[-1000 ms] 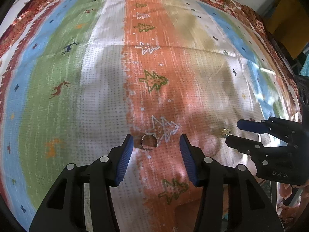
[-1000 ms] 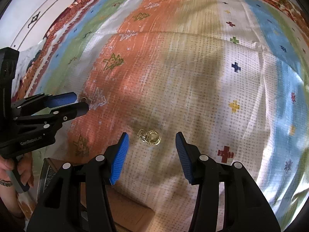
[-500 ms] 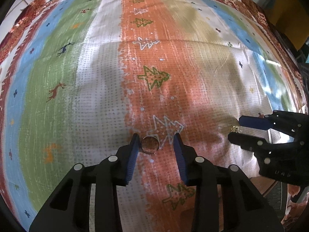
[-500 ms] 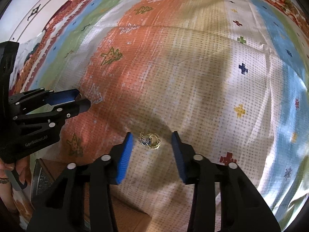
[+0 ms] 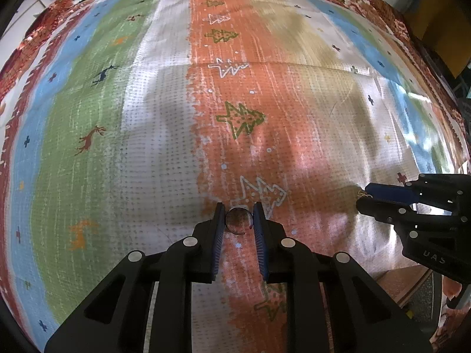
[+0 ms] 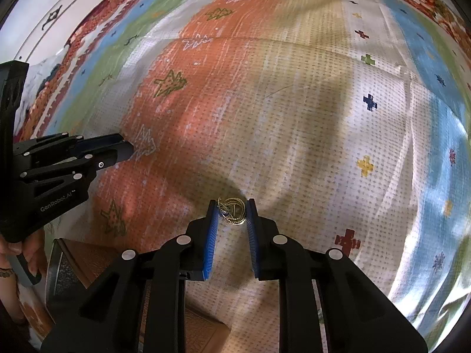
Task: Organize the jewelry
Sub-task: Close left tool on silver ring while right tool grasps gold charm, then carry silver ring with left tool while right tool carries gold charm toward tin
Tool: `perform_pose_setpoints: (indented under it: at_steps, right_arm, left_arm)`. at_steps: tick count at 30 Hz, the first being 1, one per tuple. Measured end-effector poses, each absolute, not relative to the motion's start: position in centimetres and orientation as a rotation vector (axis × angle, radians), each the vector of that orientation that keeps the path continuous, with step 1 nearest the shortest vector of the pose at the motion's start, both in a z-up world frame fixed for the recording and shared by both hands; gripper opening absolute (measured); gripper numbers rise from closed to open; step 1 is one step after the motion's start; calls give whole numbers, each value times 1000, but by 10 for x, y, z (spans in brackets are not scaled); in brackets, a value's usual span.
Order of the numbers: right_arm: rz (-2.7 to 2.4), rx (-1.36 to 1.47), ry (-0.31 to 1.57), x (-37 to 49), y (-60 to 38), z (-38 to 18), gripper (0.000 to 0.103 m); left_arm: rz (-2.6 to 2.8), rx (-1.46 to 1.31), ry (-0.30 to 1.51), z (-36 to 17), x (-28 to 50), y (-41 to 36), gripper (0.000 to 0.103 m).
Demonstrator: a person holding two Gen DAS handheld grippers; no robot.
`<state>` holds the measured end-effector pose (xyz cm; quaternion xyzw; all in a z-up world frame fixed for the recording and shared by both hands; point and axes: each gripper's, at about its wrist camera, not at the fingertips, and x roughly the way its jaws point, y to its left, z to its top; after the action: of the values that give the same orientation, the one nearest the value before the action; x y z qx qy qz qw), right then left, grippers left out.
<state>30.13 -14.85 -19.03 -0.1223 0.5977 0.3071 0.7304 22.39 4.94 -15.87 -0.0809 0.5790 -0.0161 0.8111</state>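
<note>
Both tongs are closed on jewelry: left tongs [image 5: 238,216] grip a silver ring [image 5: 239,220], right tongs [image 6: 231,211] grip what looks like a gold pendant [image 6: 233,210]. Lift slowly so nothing slips onto the striped cloth [image 5: 164,135].

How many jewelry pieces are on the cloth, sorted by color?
Silver: 1, the ring between the left gripper pads.
Gold: 1, the gold pendant between the right gripper pads.
Total: 2.
</note>
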Motion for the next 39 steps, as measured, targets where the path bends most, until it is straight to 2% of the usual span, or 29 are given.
perform_pose_setpoints:
  at_steps: [9, 13, 22, 23, 28, 37, 39]
  right_arm:
    - [683, -255, 1302, 298, -155, -182, 17]
    - [680, -249, 1291, 296, -157, -178, 13]
    - [675, -257, 1280, 294, -155, -177, 12]
    - [676, -255, 1277, 295, -155, -176, 6]
    - [688, -245, 1262, 291, -153, -169, 2]
    - [677, -281, 1300, 289, -150, -178, 2]
    - [675, -278, 1301, 291, -150, -178, 13]
  left_arm:
    - [-27, -195, 1211, -151, 219, 53, 19]
    - [-24, -198, 1201, -149, 218, 53, 19]
    - [-19, -194, 1183, -145, 215, 49, 19]
    - [-18, -194, 1181, -145, 215, 49, 19]
    - [-13, -200, 1181, -144, 214, 50, 19]
    - [-15, -194, 1183, -145, 213, 49, 19]
    - [-16, -189, 1183, -144, 213, 48, 19]
